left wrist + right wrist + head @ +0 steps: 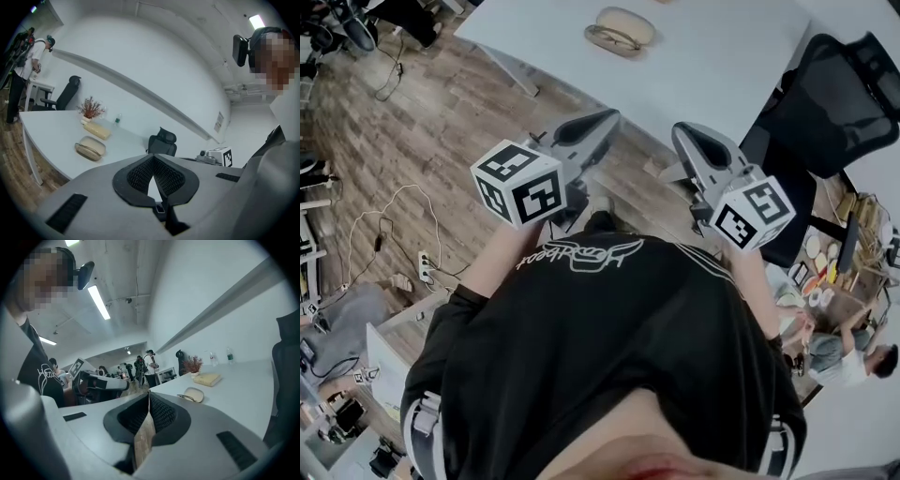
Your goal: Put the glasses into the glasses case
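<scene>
Wood-plank flooring (441, 141) runs under a person in a black shirt (600, 337), who holds both grippers close to the chest. The left gripper (602, 120) has its jaws closed tip to tip with nothing between them, and the right gripper (684, 133) is the same. Past them stands a white table (722, 56). Well back from its near edge lie the glasses (611, 39), touching the near side of the beige glasses case (628, 22). A black office chair (834, 103) stands at the table's right edge.
</scene>
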`<state>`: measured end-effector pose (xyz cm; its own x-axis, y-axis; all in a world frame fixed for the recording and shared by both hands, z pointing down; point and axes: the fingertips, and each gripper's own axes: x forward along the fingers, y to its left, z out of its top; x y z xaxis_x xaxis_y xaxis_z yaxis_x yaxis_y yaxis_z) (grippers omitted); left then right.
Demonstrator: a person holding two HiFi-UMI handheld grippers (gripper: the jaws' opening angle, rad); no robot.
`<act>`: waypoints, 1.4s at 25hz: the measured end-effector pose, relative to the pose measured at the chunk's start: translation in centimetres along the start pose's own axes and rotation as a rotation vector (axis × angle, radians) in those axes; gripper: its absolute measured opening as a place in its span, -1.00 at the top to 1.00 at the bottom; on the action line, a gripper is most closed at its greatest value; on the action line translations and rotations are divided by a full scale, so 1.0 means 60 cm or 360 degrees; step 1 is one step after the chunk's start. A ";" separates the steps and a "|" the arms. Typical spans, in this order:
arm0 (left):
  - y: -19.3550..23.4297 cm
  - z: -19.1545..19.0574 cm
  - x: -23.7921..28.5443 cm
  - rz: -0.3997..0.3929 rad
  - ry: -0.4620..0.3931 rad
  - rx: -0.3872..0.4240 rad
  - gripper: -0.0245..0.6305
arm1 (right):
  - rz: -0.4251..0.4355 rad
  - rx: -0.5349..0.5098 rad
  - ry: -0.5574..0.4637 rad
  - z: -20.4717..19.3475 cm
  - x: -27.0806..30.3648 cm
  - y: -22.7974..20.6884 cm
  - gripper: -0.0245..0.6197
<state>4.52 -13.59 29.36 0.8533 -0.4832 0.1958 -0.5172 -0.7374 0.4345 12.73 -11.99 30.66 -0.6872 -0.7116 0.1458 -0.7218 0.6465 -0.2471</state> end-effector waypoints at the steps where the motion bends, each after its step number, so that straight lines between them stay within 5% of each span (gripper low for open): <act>1: -0.014 -0.006 -0.004 0.0005 -0.0004 0.0005 0.91 | 0.0005 -0.0003 -0.0008 -0.003 -0.014 0.007 0.88; 17: -0.201 -0.047 -0.067 0.0029 -0.0133 0.0138 0.91 | 0.0117 -0.0039 -0.0154 0.016 -0.171 0.111 0.90; 35: -0.254 -0.093 -0.087 0.0028 -0.0114 0.0132 0.91 | 0.0159 -0.0017 -0.0139 -0.021 -0.223 0.154 0.90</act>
<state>8.31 2.83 26.59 0.8387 -0.5268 0.1381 -0.5384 -0.7637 0.3564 15.16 3.87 27.66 -0.7465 -0.6644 0.0368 -0.6511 0.7180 -0.2459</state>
